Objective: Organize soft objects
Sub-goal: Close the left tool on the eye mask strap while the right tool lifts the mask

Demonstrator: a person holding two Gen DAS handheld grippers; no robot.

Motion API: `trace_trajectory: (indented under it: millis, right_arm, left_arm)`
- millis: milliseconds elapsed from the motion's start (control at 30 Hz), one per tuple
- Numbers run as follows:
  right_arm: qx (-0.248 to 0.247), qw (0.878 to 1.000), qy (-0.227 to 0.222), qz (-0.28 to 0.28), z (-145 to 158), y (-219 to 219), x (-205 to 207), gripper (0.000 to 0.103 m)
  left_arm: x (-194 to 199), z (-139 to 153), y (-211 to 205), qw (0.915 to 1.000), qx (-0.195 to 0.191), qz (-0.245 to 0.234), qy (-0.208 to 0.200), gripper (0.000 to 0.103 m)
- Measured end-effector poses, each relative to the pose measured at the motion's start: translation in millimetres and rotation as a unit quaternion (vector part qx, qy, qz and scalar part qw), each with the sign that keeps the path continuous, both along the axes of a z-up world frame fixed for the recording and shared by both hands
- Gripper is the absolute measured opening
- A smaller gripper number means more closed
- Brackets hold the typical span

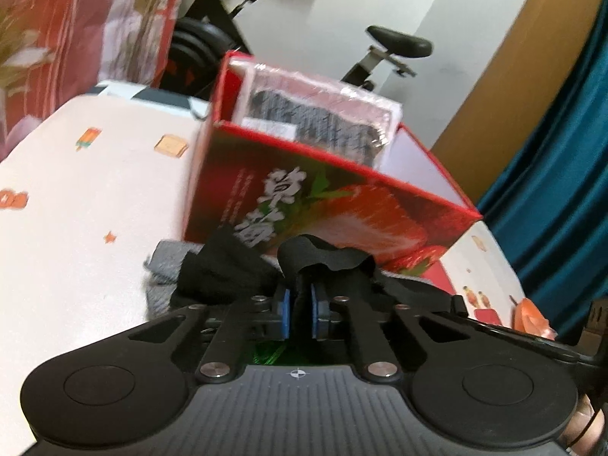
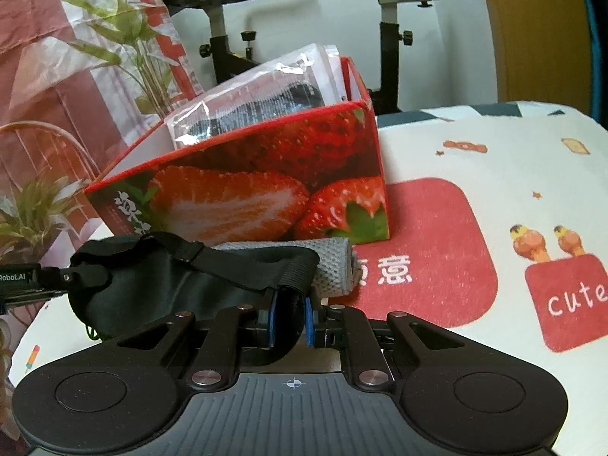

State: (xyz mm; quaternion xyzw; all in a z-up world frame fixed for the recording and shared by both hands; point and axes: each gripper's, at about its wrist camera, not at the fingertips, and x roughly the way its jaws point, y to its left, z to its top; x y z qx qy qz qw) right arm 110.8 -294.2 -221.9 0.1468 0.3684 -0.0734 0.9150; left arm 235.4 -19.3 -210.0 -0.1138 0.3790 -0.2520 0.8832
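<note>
We pinch black eye mask (image 2: 182,281) at both ends: left gripper (image 1: 302,306) and right gripper (image 2: 290,313) narrow on fabric, stretching it flat, probably for strawberry box (image 2: 266,186). Grey cloth (image 2: 334,266) lies beside box.

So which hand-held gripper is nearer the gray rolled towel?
Right. The right hand-held gripper is just short of the gray rolled towel; the left hand-held gripper holds the far end of the black eye mask.
</note>
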Motion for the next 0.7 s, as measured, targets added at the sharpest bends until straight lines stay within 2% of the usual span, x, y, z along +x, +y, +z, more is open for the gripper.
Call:
trace_trajectory:
  millis: [133, 267, 467, 700]
  right_arm:
    - [-0.017, 0.999, -0.025, 0.023, 15.6, 4.1, -0.4, 0.013]
    - [-0.056, 0.995, -0.055, 0.059, 39.4, 14.8, 2.4, 0.013]
    - [-0.097, 0.985, -0.095, 0.103, 83.8, 21.9, 16.0, 0.012]
    - [-0.121, 0.978, -0.100, 0.134, 125.5, 14.2, 56.8, 0.012]
  left_arm:
    - [-5.3, 14.0, 1.4, 0.9994, 0.001, -0.003, -0.034, 0.009]
    - [-10.3, 36.8, 3.1, 0.9970, 0.000, -0.001, -0.078, 0.009]
    - [-13.7, 76.1, -2.6, 0.9885, 0.014, -0.011, -0.150, 0.009]
    - [9.0, 108.1, -22.9, 0.9767, 0.041, -0.035, -0.207, 0.009]
